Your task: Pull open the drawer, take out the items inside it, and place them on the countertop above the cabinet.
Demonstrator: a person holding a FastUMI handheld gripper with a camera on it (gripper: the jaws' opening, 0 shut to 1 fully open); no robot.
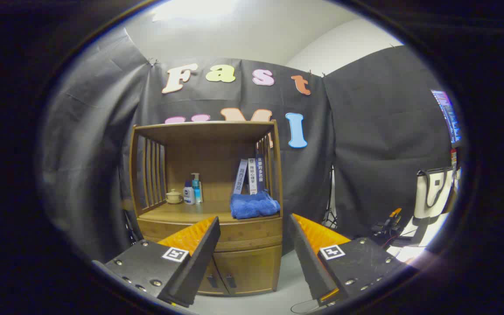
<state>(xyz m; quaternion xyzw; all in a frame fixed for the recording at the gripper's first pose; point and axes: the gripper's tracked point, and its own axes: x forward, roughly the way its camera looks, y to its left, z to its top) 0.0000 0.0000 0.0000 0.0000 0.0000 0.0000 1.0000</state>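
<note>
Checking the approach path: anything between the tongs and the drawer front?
Nothing in the gripper view: the open tongs hang apart from the closed wooden drawer front of the brown wooden cabinet, with bare air between.

The gripper (254, 245) shows as two wedge-shaped fingers (199, 258) with ribbed inner faces, set wide apart with nothing between them. Each finger sits on a flat, dark, matte block studded with round silver screws along its edges. A small square white tag with a black pattern is stuck on top of each block near the finger.
</note>
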